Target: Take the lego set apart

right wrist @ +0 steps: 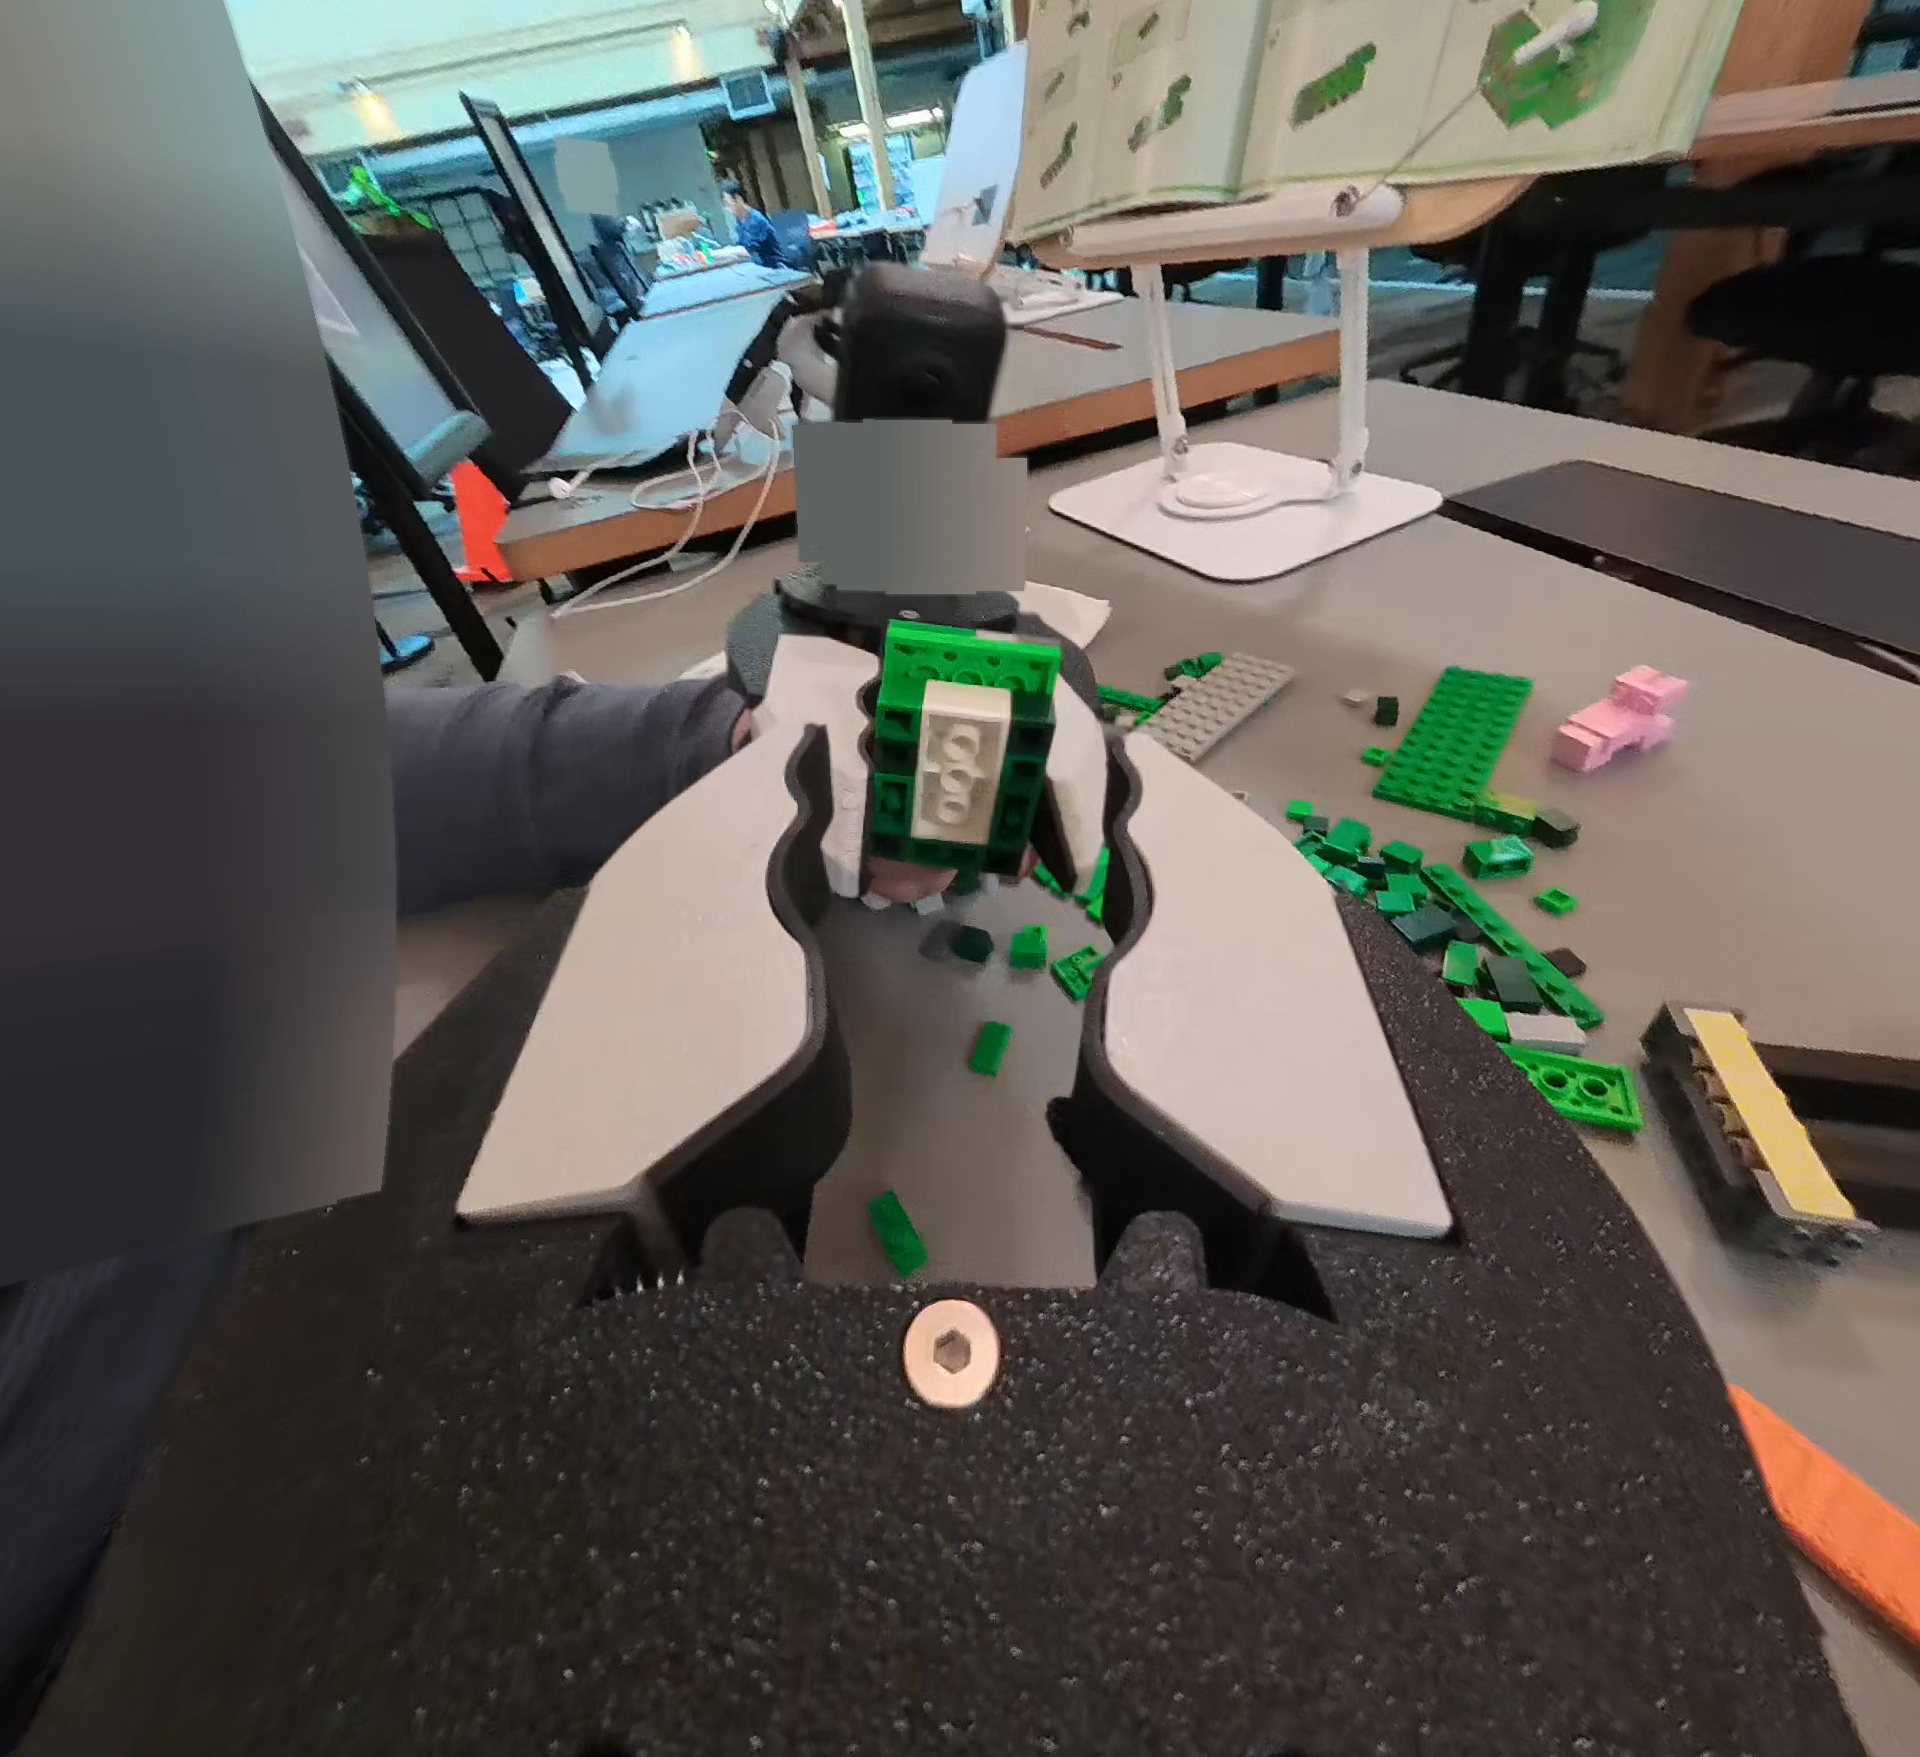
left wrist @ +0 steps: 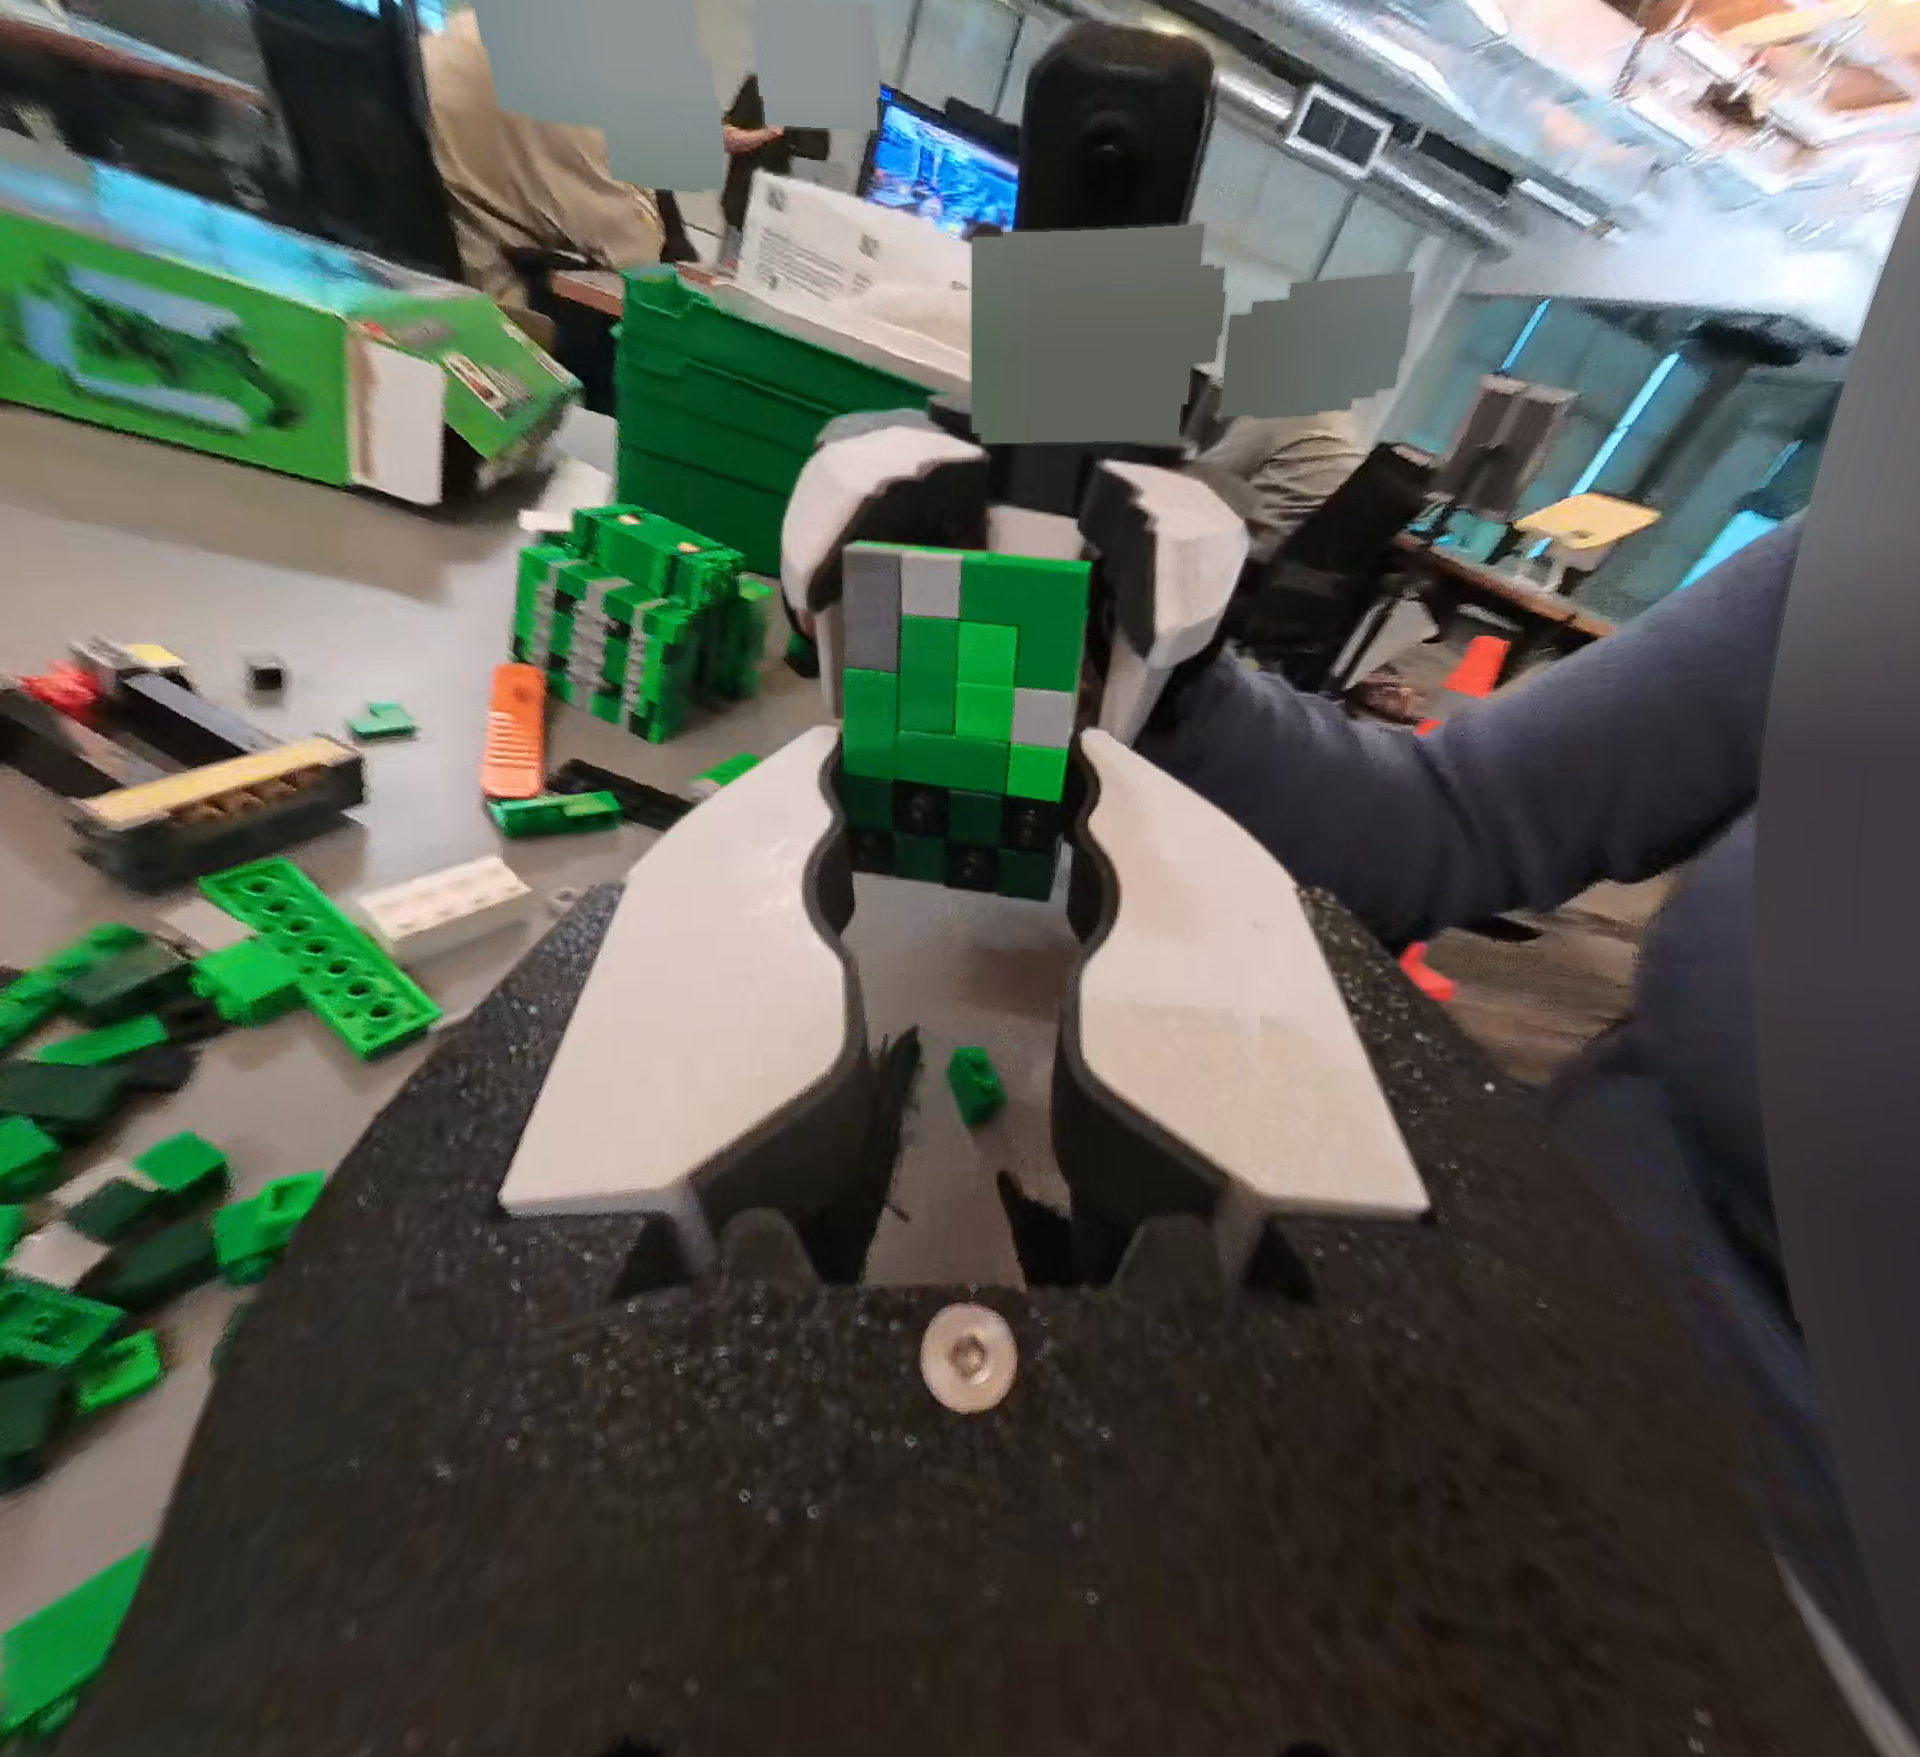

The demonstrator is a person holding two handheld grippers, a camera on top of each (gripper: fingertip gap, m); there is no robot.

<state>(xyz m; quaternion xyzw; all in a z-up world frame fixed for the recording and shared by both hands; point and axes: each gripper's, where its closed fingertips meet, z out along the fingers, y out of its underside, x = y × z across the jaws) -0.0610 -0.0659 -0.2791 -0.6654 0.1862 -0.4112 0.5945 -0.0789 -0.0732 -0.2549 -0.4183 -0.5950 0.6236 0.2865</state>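
Observation:
A small lego block point(left wrist: 966, 668) of green and grey tiles is held in the air above the grey table point(left wrist: 312, 564). My left gripper point(left wrist: 956, 793) is shut on its dark green lower part. The right gripper point(left wrist: 997, 554) faces me and straddles the block's far end. In the right wrist view the block point(right wrist: 914, 668) shows a white brick point(right wrist: 961, 762) on its near face. My right gripper point(right wrist: 966, 751) stands open, with a gap on each side of the block. The left gripper's white fingers point(right wrist: 821, 668) clamp the block behind.
A larger green lego model point(left wrist: 634, 627), an orange brick separator point(left wrist: 514, 731), a green box point(left wrist: 208, 357), loose green pieces point(left wrist: 312, 959) and a black-and-yellow build point(left wrist: 208, 803) lie at left. A booklet on a stand point(right wrist: 1299, 14), green plate point(right wrist: 1449, 741), pink pig point(right wrist: 1621, 720) and scattered pieces point(right wrist: 1455, 918) lie at right. Left and right tips are no more than a few centimetres apart.

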